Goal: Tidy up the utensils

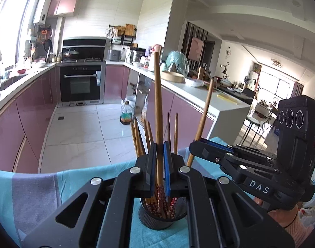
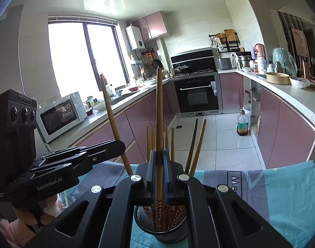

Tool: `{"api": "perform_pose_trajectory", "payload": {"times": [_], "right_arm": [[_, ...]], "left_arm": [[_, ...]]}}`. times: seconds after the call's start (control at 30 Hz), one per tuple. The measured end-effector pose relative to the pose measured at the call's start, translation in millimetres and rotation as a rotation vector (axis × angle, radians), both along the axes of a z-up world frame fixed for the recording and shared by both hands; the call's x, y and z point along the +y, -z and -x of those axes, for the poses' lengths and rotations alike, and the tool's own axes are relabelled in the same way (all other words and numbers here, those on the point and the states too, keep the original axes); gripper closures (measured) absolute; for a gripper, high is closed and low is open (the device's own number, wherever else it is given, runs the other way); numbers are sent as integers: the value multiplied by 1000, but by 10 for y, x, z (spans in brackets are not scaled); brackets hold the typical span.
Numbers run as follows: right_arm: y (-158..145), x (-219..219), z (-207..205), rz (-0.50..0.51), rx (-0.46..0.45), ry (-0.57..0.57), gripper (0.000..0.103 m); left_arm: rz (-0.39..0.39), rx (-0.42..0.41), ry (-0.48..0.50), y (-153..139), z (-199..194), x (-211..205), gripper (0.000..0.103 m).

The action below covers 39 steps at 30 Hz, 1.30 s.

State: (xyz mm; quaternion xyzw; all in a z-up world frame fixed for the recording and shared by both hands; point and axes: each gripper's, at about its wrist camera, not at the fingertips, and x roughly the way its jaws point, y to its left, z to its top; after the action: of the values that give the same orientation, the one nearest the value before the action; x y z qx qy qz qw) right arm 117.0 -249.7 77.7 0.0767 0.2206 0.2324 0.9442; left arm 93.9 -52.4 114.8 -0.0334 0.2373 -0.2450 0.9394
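Observation:
A black mesh holder [image 1: 149,217] [image 2: 143,223] with several wooden chopsticks stands on the cloth right below both grippers. My left gripper [image 1: 159,165] is shut on one long chopstick [image 1: 157,103] that stands almost upright, its red patterned end down inside the holder. In the right wrist view the left gripper [image 2: 121,144] comes in from the left with that chopstick [image 2: 109,107] leaning. My right gripper [image 2: 159,169] is shut on another upright chopstick [image 2: 159,107], whose patterned end also reaches into the holder. From the left wrist view the right gripper [image 1: 195,145] grips its tilted chopstick [image 1: 205,111].
A teal and grey cloth [image 1: 33,190] covers the table, whose far edge lies just past the holder. Beyond are the tiled kitchen floor, pink cabinets, an oven, an oil bottle [image 1: 126,113] on the floor and a microwave [image 2: 58,115]. A person's hand [image 1: 285,217] holds the right gripper.

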Motion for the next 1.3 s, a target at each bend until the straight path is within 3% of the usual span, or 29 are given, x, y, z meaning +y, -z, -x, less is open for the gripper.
{"api": "perform_pose_trajectory", "payload": {"times": [0.2,0.23,0.27,0.4,0.5,0.77,0.83,1.0,1.3], "right_arm": [[208,78,-141,32,88,-15,95],[243,86,-163,39,103,-11,91],[271,96,-176,44,115,-8,82],[336,78,-165,51,125,26,72],[343,41,-89,52,114,38,63],[397,-17,210,53,61,85,29],[437,-6,286,66,48,108,17],[567,98,452,107,23,140,8],[640,312,786,171,-98,183,7]], "left_arm": [[-59,53,33,199,-41,-75,94],[-79,63,31,237,-46,-99,83],[-93,74,20,267,-72,-107,63],[-108,105,3,385,-125,-79,60],[-111,104,-16,430,-104,-25,52],[-121,33,-126,519,241,304,11],[-115,23,-167,553,351,442,6],[-136,-17,-266,649,626,705,6],[-121,-90,-374,762,1088,1006,6]]}}
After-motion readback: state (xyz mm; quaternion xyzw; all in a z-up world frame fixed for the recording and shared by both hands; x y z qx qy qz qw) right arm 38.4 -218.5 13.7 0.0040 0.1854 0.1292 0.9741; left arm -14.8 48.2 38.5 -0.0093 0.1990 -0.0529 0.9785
